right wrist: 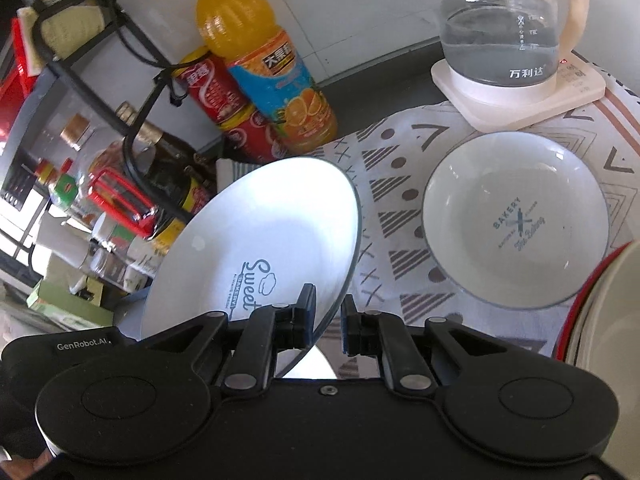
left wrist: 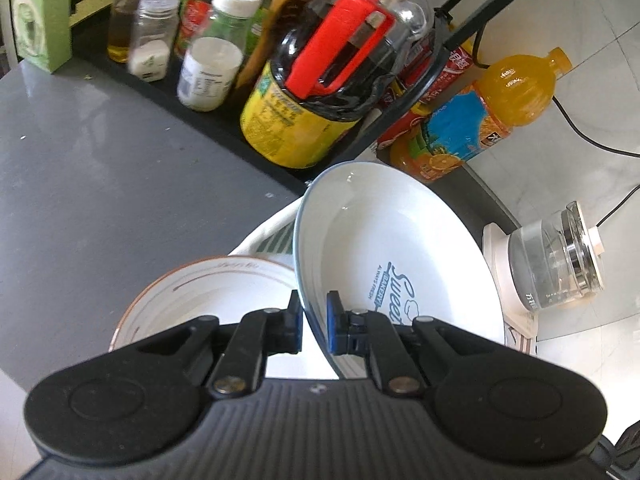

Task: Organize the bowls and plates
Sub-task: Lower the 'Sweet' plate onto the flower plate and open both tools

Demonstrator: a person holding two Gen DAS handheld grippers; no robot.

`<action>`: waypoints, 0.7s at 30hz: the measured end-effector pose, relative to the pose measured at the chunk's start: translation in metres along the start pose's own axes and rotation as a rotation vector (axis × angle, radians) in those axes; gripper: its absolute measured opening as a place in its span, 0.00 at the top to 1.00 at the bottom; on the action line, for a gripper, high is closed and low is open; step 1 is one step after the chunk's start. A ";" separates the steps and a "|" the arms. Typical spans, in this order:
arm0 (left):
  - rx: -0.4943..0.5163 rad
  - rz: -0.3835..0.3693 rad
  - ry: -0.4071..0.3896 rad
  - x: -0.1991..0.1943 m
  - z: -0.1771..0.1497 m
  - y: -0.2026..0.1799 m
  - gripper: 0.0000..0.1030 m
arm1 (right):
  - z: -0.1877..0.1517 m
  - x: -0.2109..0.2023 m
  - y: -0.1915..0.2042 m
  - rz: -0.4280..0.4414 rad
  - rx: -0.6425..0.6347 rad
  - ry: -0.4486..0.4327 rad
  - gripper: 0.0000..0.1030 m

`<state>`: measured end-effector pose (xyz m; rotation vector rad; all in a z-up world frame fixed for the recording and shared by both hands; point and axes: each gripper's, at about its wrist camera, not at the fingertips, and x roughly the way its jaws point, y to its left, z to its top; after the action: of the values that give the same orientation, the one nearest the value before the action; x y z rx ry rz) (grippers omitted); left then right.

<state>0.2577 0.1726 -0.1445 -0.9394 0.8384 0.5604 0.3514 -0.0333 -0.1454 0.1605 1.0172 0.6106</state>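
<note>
I have the left gripper [left wrist: 313,322] pinching the near rim of a white plate [left wrist: 400,256] printed "Sweet", its jaws narrow with the rim between the blue pads. The right gripper [right wrist: 328,322] looks to be on the same kind of plate [right wrist: 272,240], jaws equally narrow on its near edge; I judge both hold one plate, but I cannot be sure from these two views. Either way the plate is tilted up off the surface, not lying flat.

Just left of my left gripper sits a brown-rimmed bowl [left wrist: 208,292] on the grey counter [left wrist: 100,184], close under the tilted plate. To the right in the right wrist view, a second white dish [right wrist: 516,220] marked "Bakery" lies flat on the patterned cloth [right wrist: 384,196], apart from the held plate.

Farther back stand the orange juice bottle [right wrist: 256,56], the glass kettle [right wrist: 500,28] and a rack of jars.

My judgement: sorting is under way, nothing is stacked yet, and the held plate, the bowl and the dish all still need placing
</note>
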 end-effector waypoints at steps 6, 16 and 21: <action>-0.011 0.013 -0.007 -0.014 -0.016 0.018 0.91 | -0.017 -0.008 0.005 0.011 -0.020 0.010 0.89; -0.041 0.032 -0.016 -0.037 -0.039 0.045 0.91 | -0.041 -0.020 0.018 0.033 -0.061 0.020 0.89; -0.052 0.043 -0.004 -0.041 -0.048 0.056 0.91 | -0.054 -0.021 0.021 0.033 -0.059 0.036 0.89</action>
<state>0.1748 0.1556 -0.1531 -0.9699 0.8456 0.6232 0.2896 -0.0362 -0.1501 0.1146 1.0317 0.6754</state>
